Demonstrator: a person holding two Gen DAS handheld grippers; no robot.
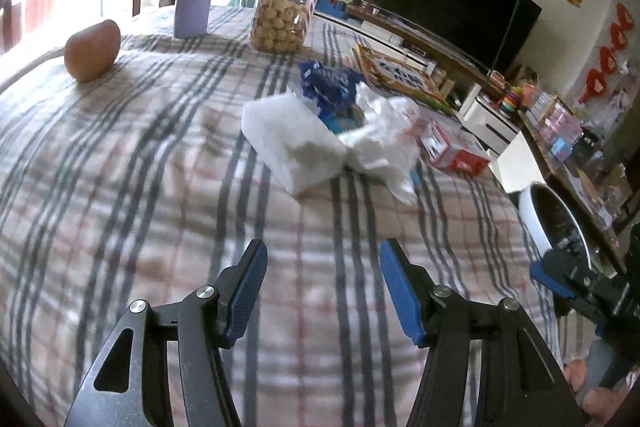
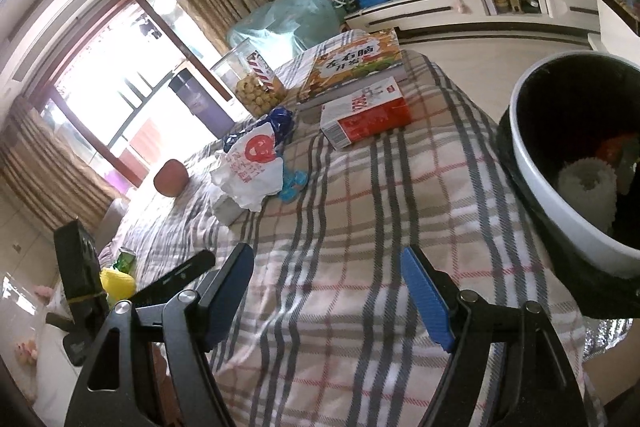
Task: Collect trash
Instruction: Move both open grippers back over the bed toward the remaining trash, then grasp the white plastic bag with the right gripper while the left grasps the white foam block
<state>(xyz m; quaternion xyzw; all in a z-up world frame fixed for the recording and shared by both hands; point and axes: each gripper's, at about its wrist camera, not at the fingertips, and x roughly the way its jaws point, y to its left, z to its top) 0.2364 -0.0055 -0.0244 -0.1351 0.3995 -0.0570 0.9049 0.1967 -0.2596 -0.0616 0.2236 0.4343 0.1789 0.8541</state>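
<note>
Halfway-ish, I'd say. The round white bin with the black liner [image 2: 532, 163] off the corner of the plaid-covered surface [image 1: 140, 163] already has stuff in it: a white ribbed roll [image 2: 586, 187] and something orange-red behind it, so some trash looks collected.

What's left sits in one clump well up the cloth from the bin: a crumpled white plastic bag with a red round logo [image 2: 252, 167], a folded white paper tissue [image 1: 288, 143] touching it, a blue crinkly snack wrapper [image 1: 330, 83] just behind, and small light-blue plastic bits [image 2: 294, 183] beside the bag.

The red-and-white carton [image 2: 368, 117] lies between clump and bin; trash or not, can't tell. Cookie jar, purple bottle and the brown round thing look like keepers.

My left tongs [image 1: 322, 259] and right tongs [image 2: 328, 267] are both spread wide, holding nothing, over bare cloth.

Hard to see: the bin's bottom is dark and cut off, and the left view is motion-blurred.
</note>
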